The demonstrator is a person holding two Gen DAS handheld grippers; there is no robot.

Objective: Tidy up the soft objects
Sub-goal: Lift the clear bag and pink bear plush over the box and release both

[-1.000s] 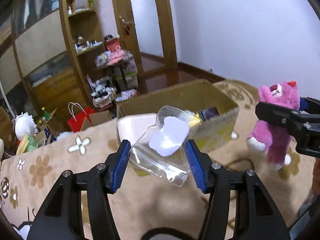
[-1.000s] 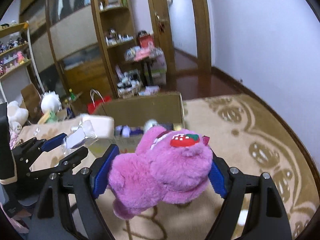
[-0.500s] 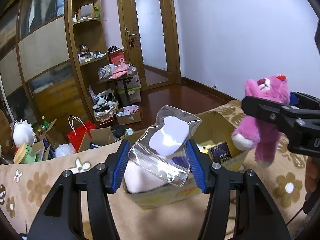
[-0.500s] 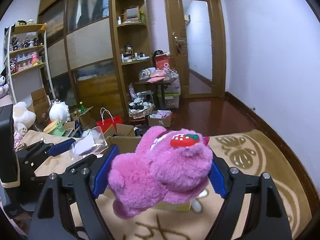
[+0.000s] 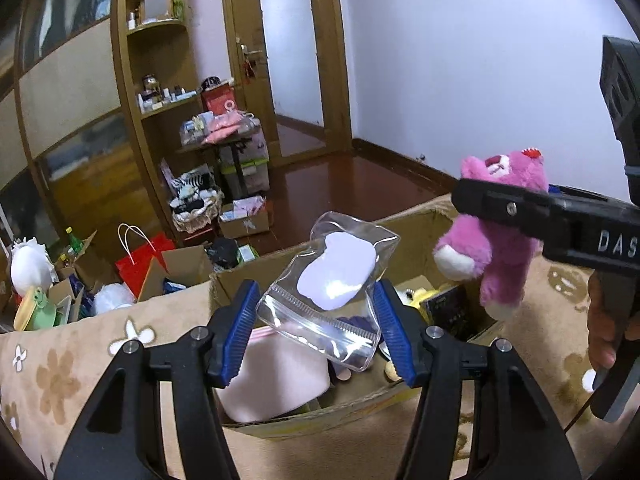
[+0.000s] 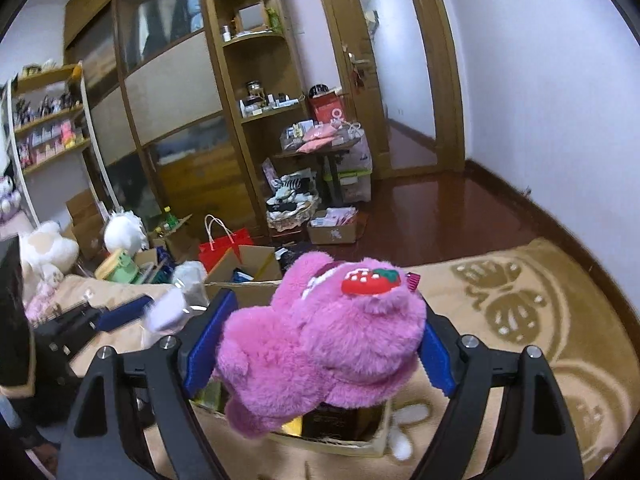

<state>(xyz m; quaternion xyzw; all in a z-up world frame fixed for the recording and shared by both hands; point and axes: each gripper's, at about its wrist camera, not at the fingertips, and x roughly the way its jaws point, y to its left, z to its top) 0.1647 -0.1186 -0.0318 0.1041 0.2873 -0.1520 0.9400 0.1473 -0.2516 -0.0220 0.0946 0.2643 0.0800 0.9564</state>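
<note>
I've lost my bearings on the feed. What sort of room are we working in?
Most likely a lived-in bedroom or spare room at home. A wooden shelf unit packed with small household items stands beside a wooden door, and a cardboard box sits on a flower-patterned blanket below both loaded grippers.

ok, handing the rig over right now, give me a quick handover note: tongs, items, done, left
Left tongs: shut on the clear zip bag with a white soft piece inside, held above the cardboard box.
Right tongs: shut on the pink plush bear, held over the box's right end.
Box sits on the beige floral blanket and already holds a pale pink item and other bits.
Done: both items picked up.
Left: neither is in the box yet; likely lower and release each.
</note>
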